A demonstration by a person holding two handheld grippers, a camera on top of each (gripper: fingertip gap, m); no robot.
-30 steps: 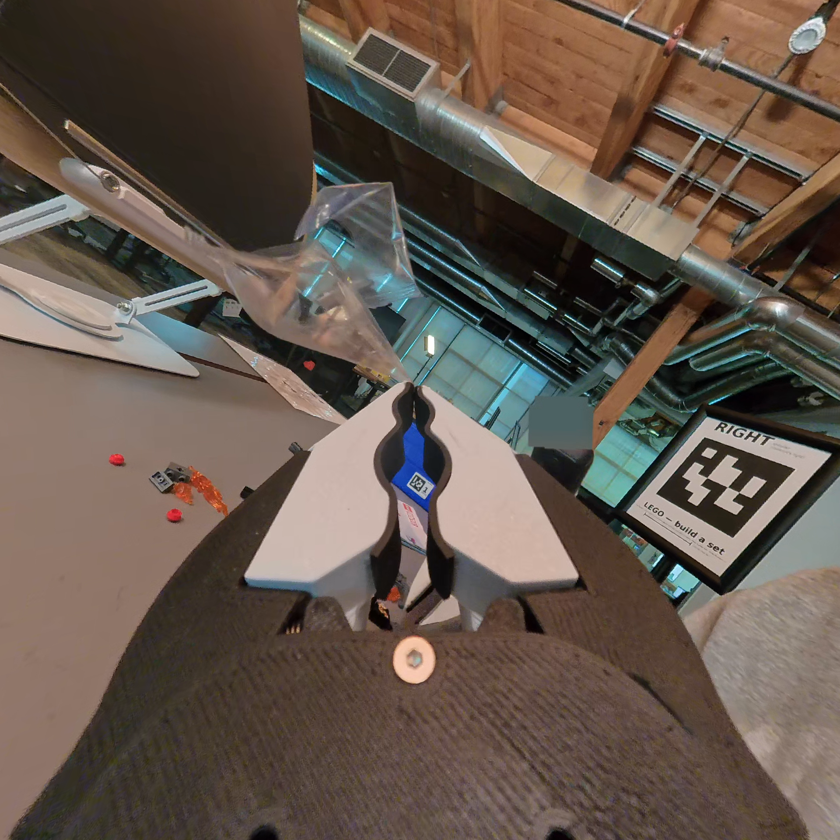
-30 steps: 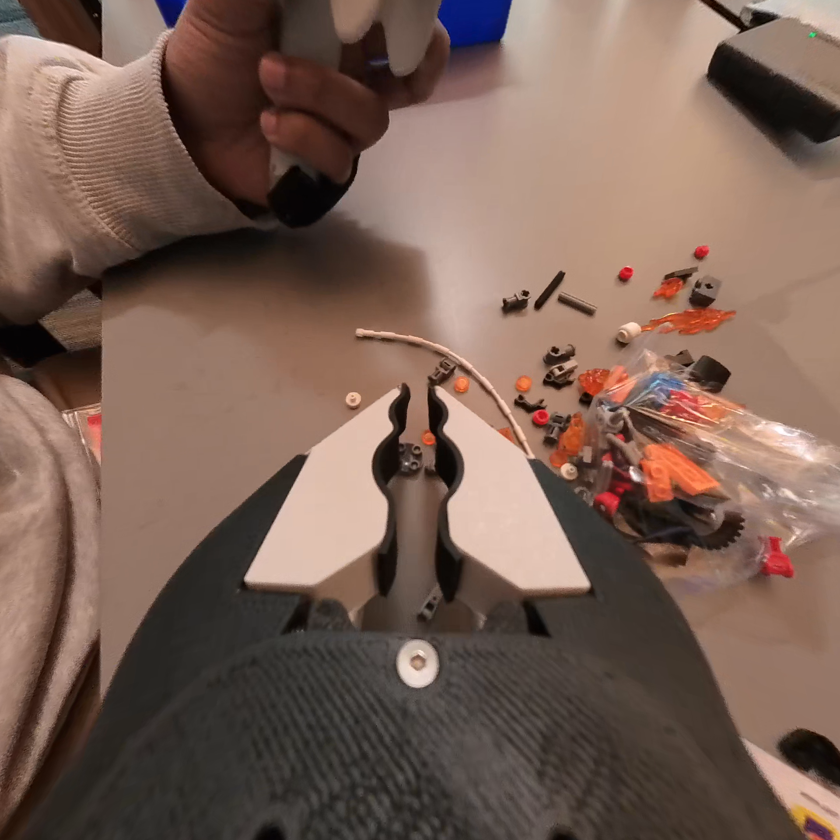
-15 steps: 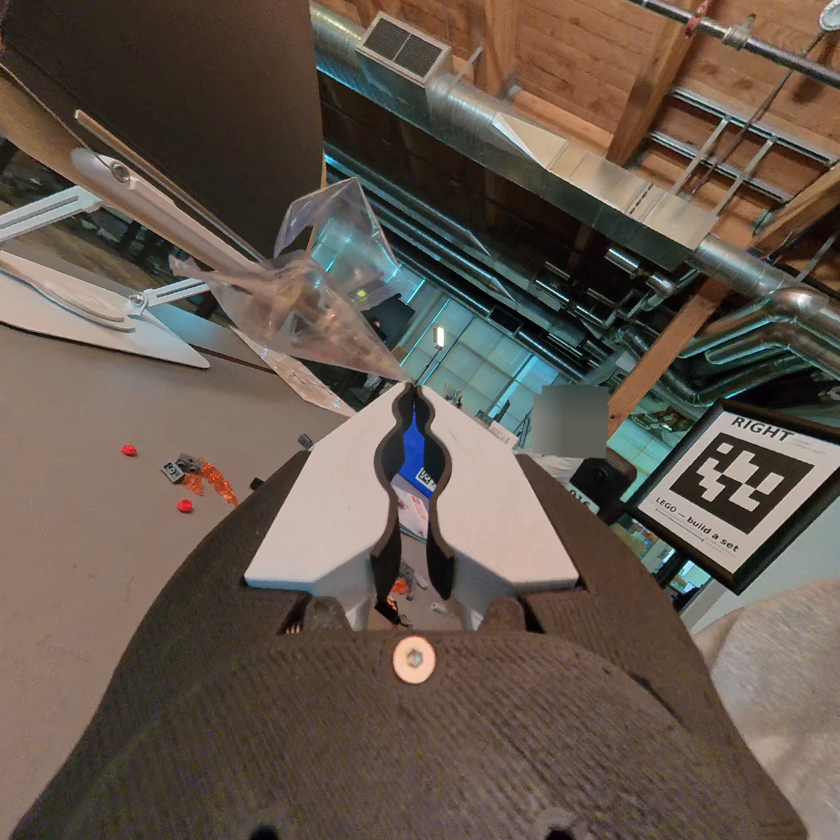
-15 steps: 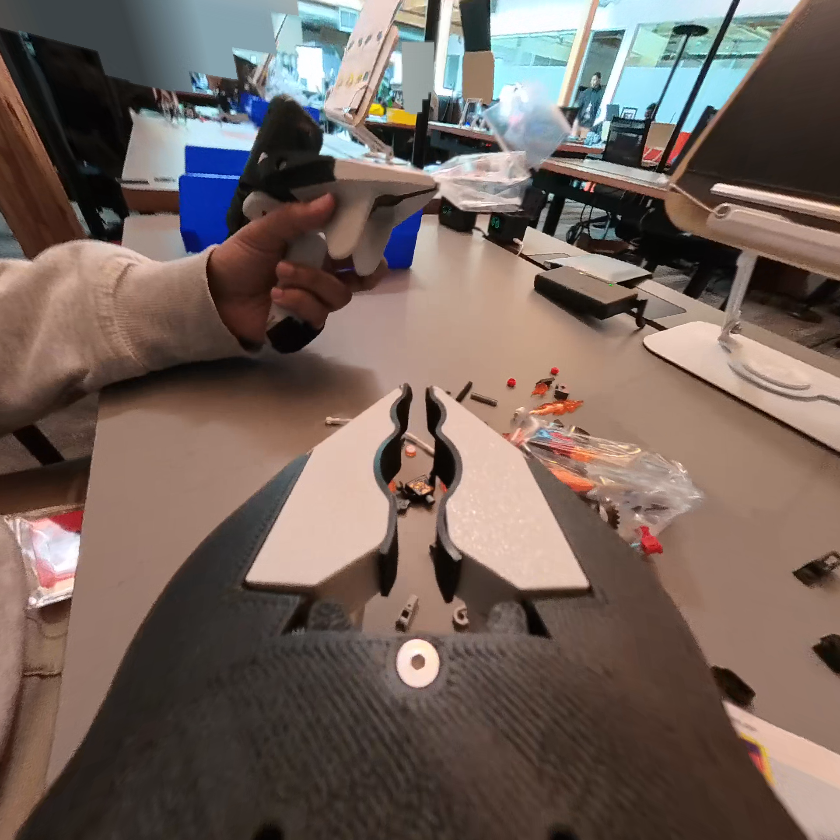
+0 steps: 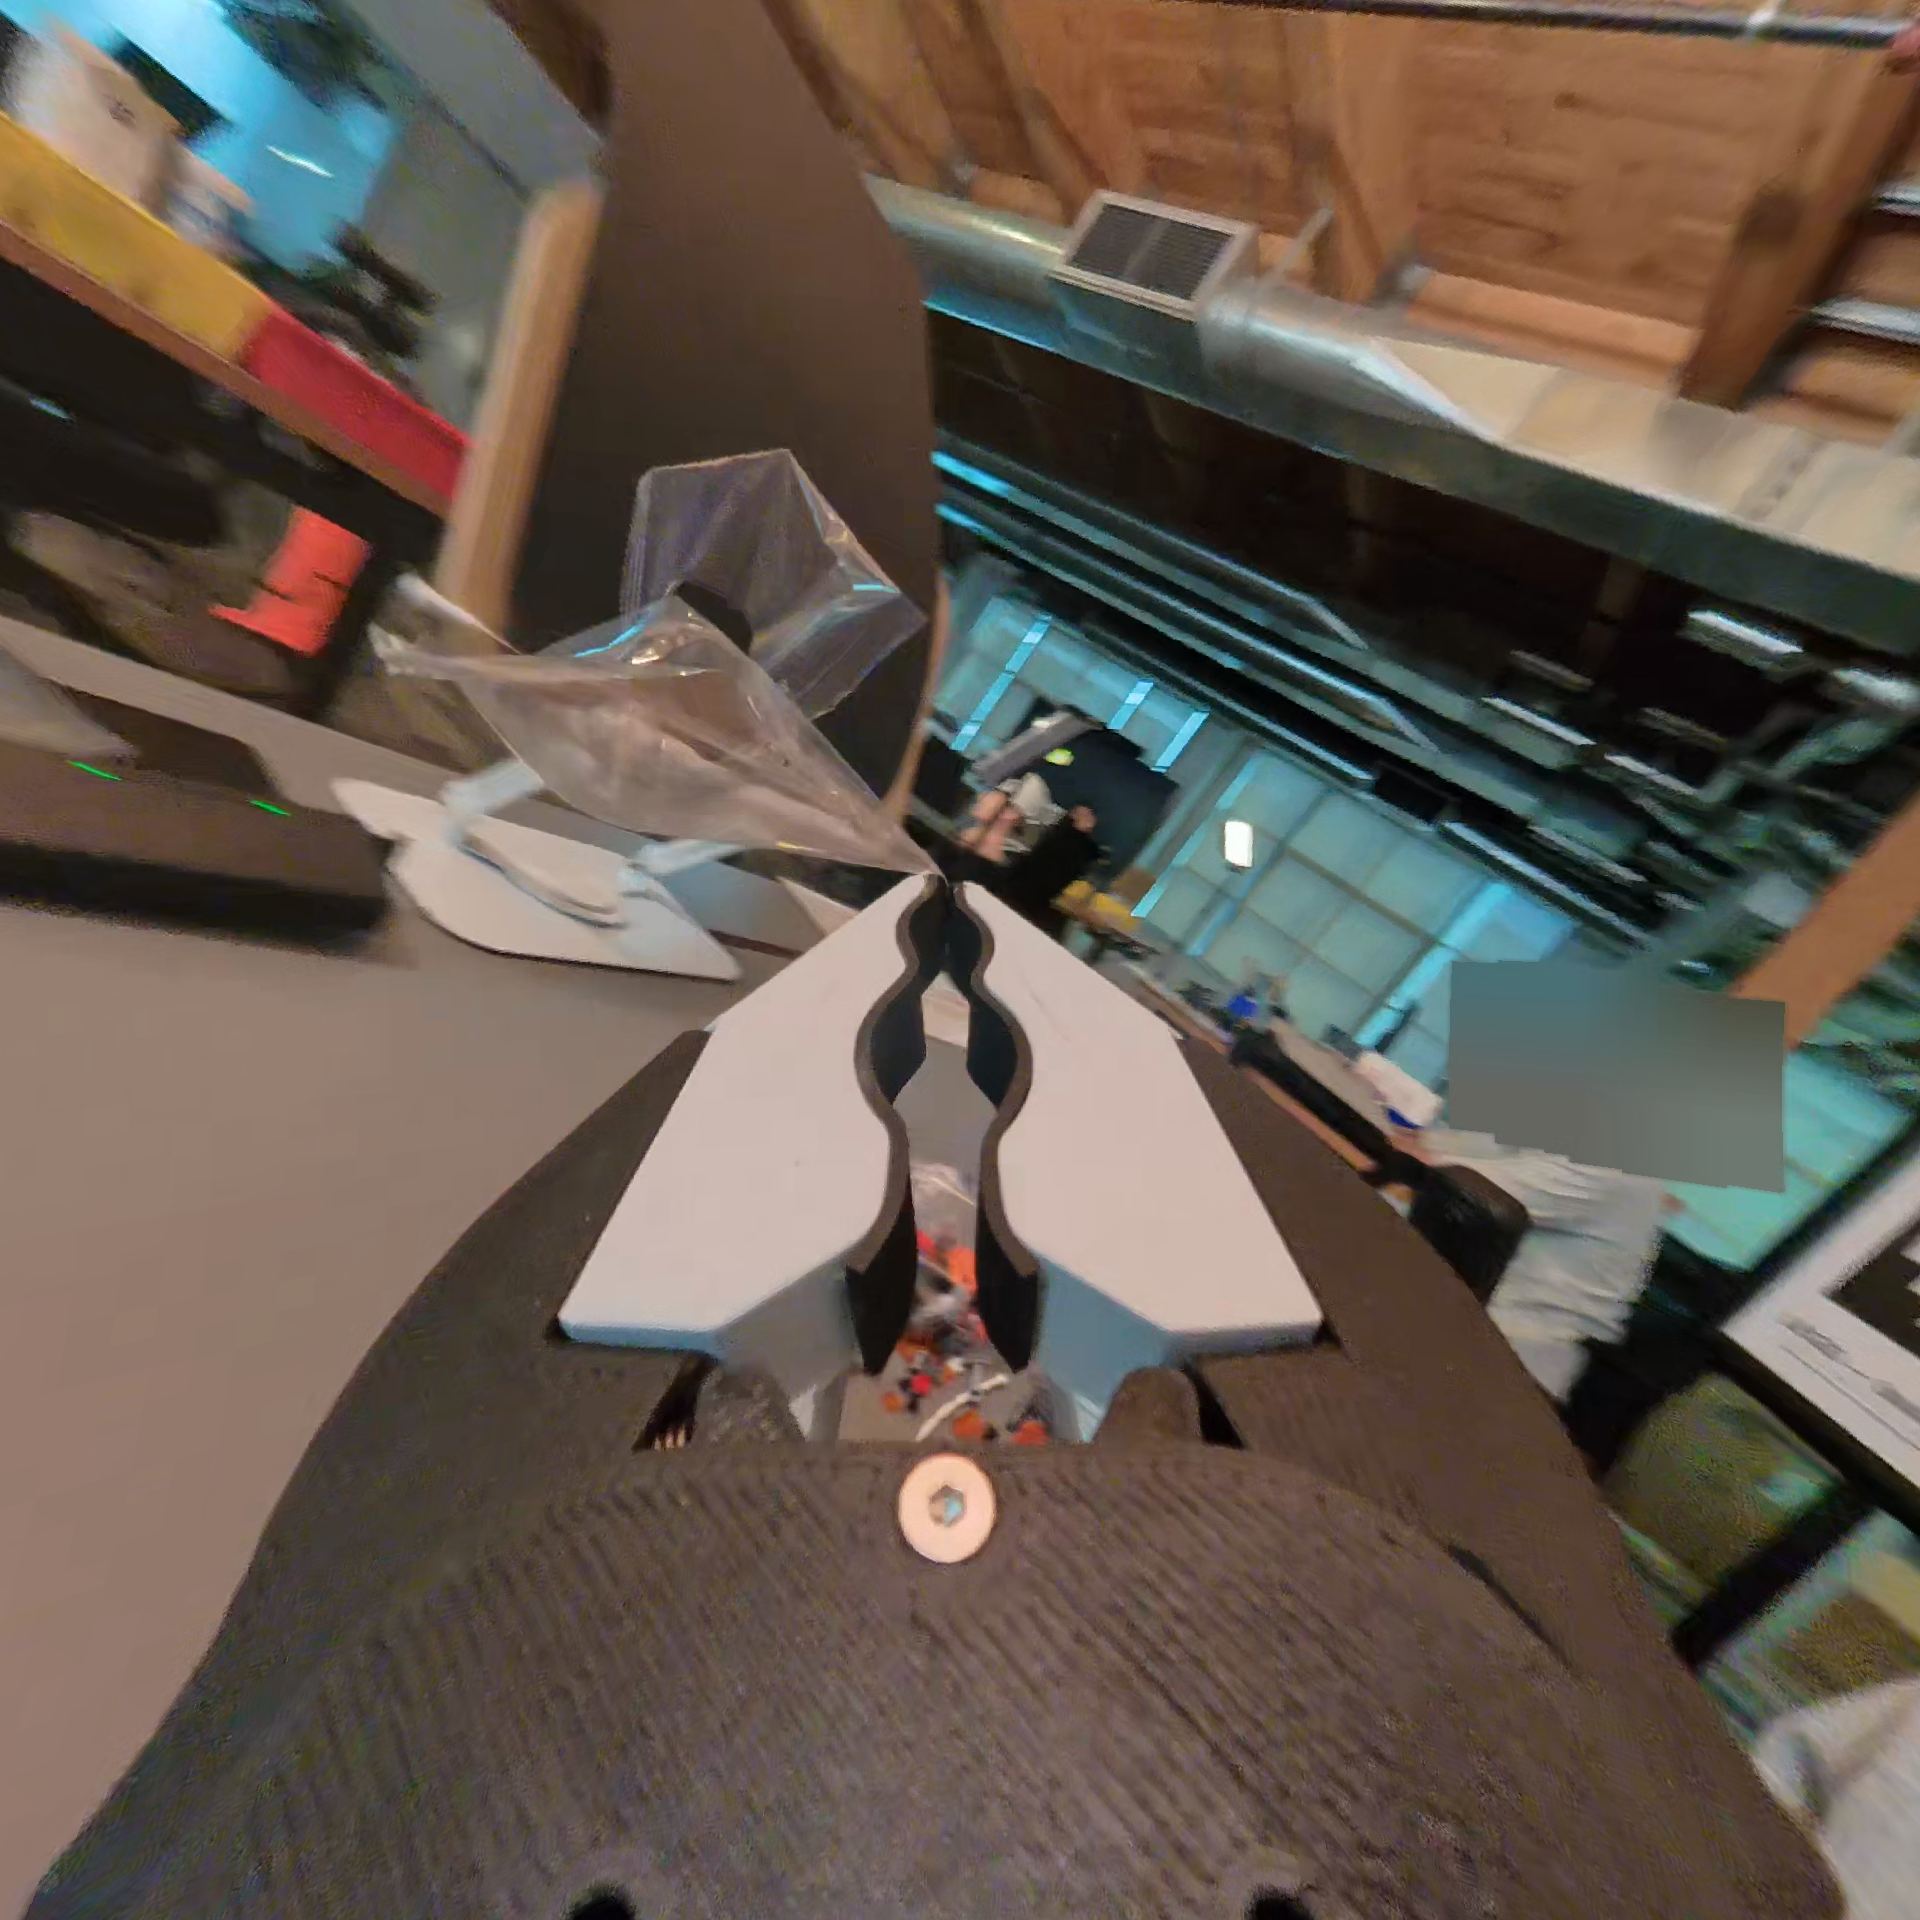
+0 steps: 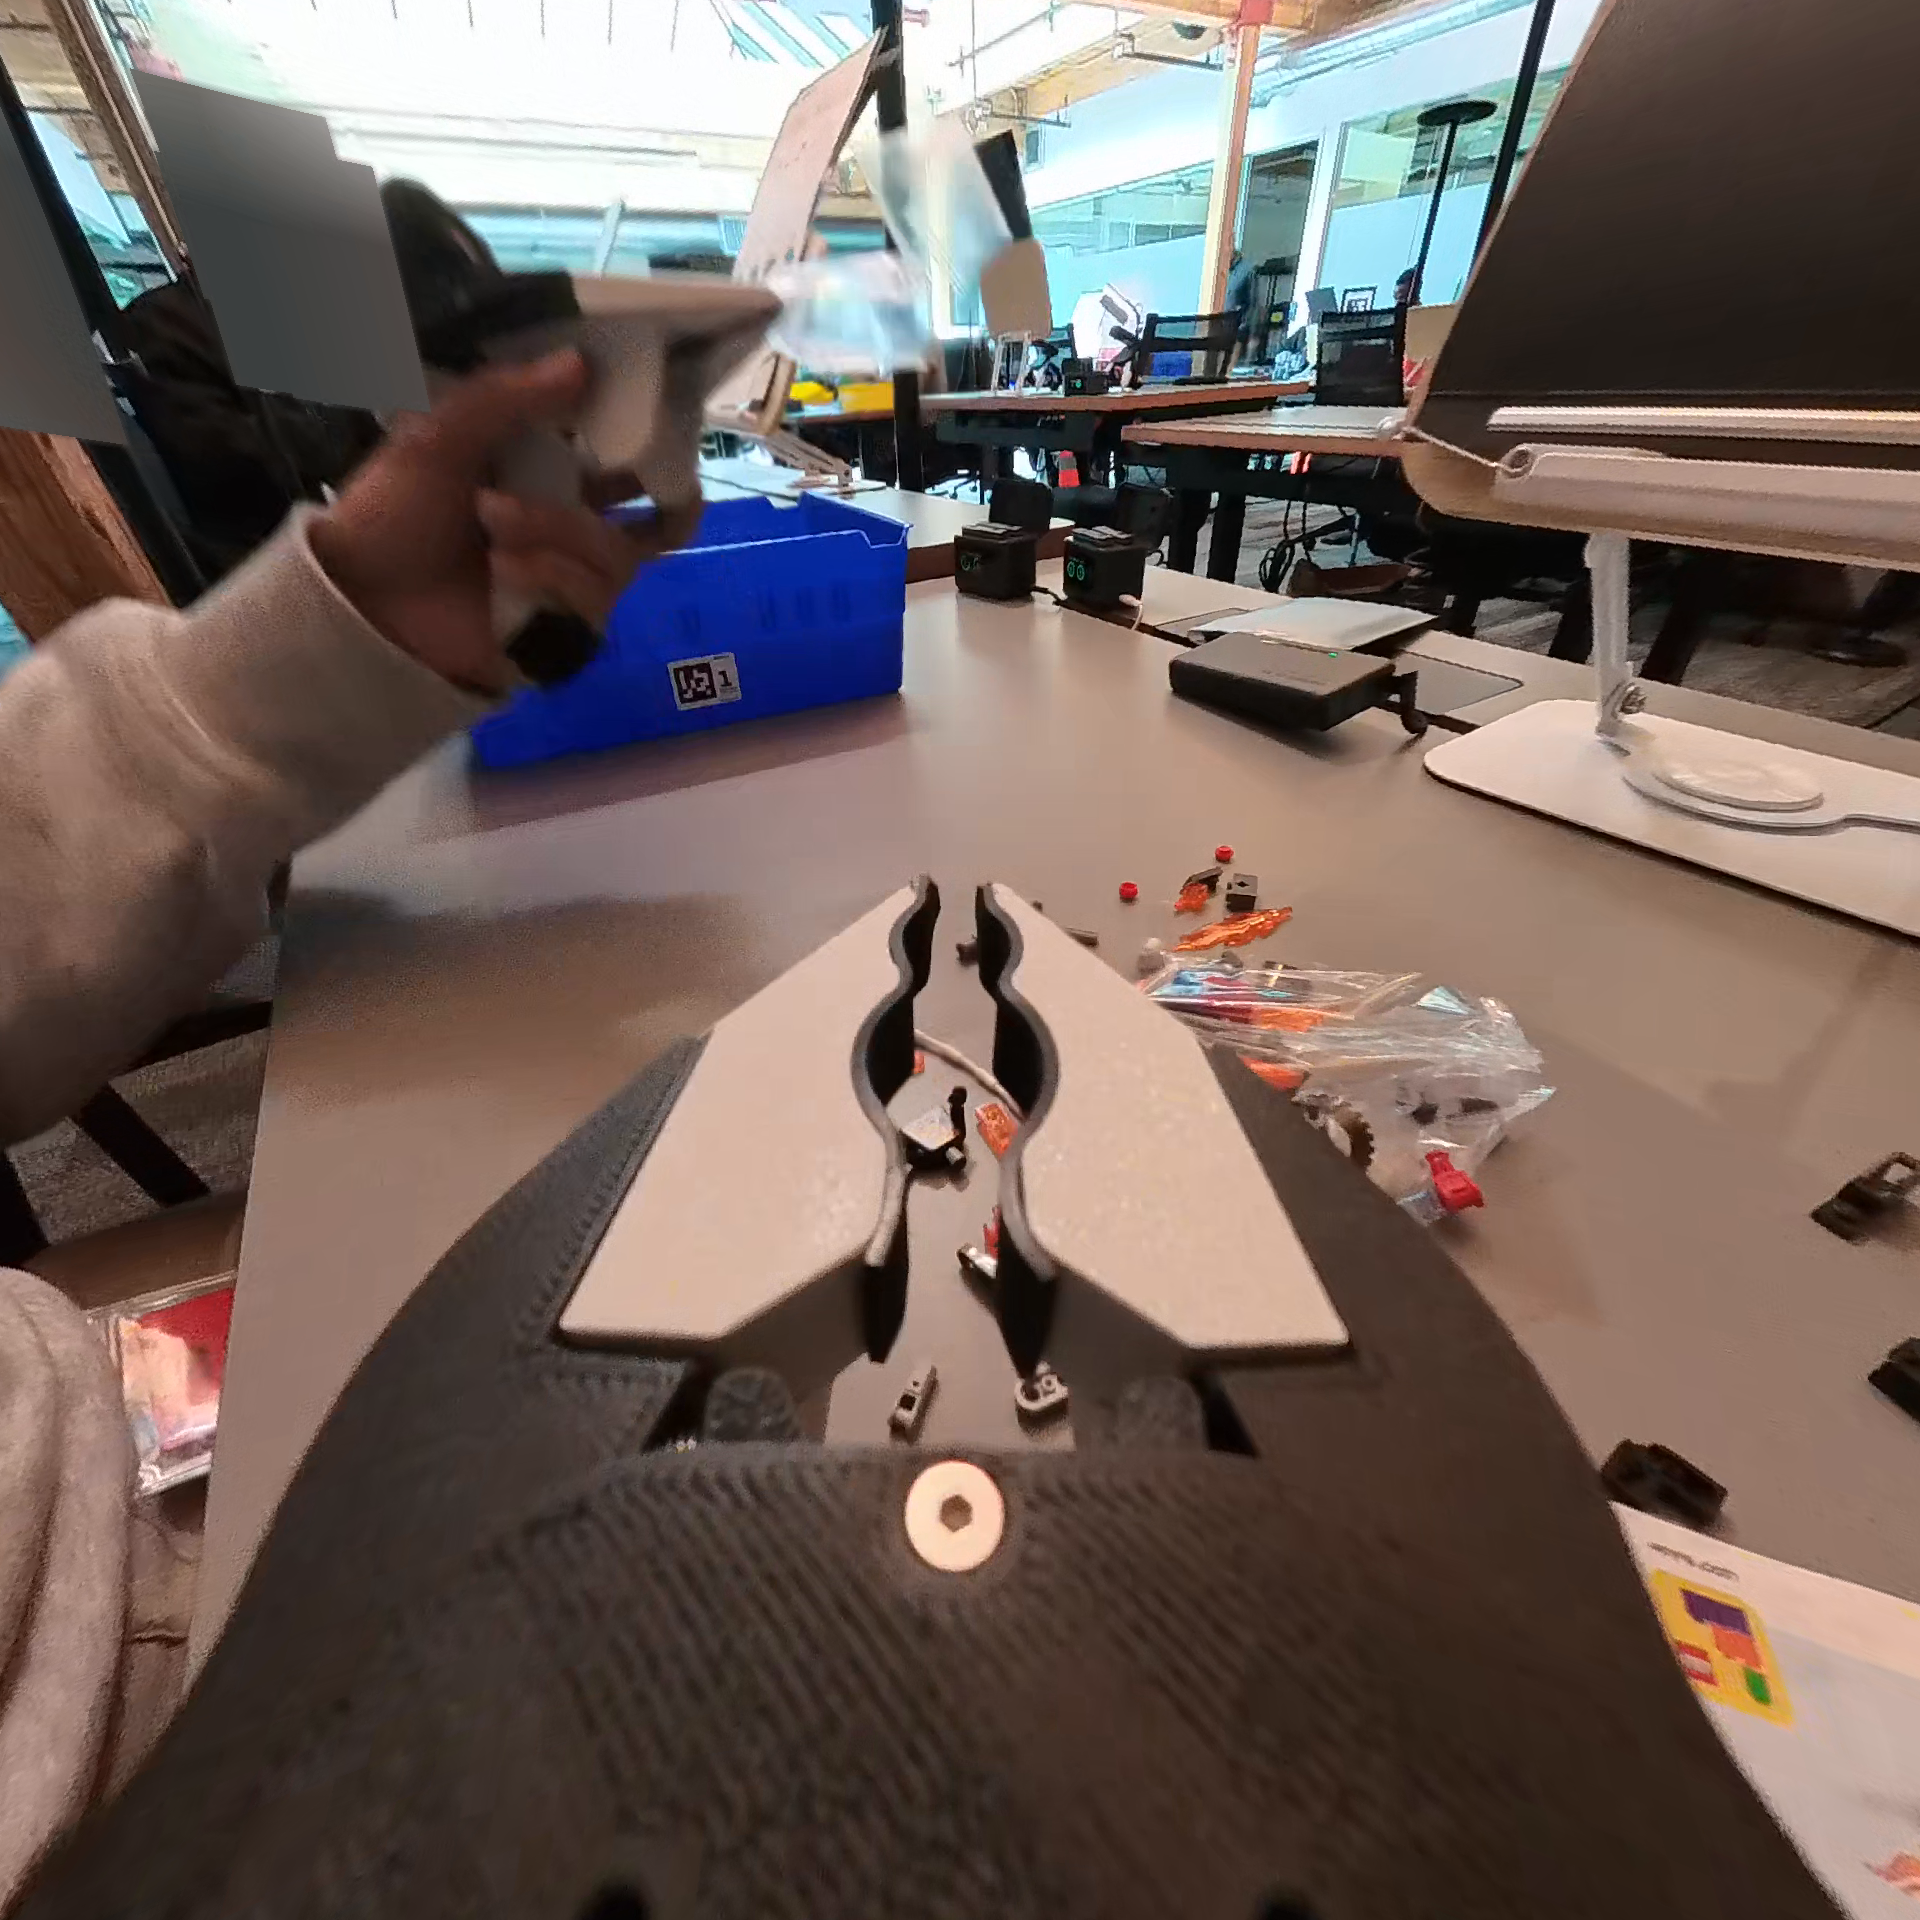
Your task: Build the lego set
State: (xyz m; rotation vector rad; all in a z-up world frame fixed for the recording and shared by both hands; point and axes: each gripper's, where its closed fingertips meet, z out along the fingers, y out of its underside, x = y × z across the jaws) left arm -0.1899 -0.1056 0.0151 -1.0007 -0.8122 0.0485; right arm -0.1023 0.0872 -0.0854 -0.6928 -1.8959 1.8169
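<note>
My left gripper [image 5: 940,888] is shut on the corner of an empty clear plastic bag [image 5: 686,717] and holds it in the air above the grey table [image 5: 208,1143]. It also shows blurred in the right wrist view [image 6: 665,332], held by a hand, with the bag [image 6: 873,301] hanging from its tip. My right gripper [image 6: 956,894] is empty, its jaws a narrow gap apart, above loose lego pieces [image 6: 930,1127]. A clear bag of lego parts [image 6: 1371,1049] lies to its right, with orange flame pieces [image 6: 1236,925] beyond.
A blue bin [image 6: 727,634] stands at the back left, a black box [image 6: 1278,675] behind the pieces, and a white monitor stand [image 6: 1714,779] at the right. An instruction booklet [image 6: 1766,1683] lies at the near right. A red packet [image 6: 177,1361] lies off the table's left edge. Some 25 centimeters of space lies between my two pairs of fingers.
My left gripper has swung round with the bag, still raised. My right gripper has tilted up from looking down at the pieces to looking across the table.
</note>
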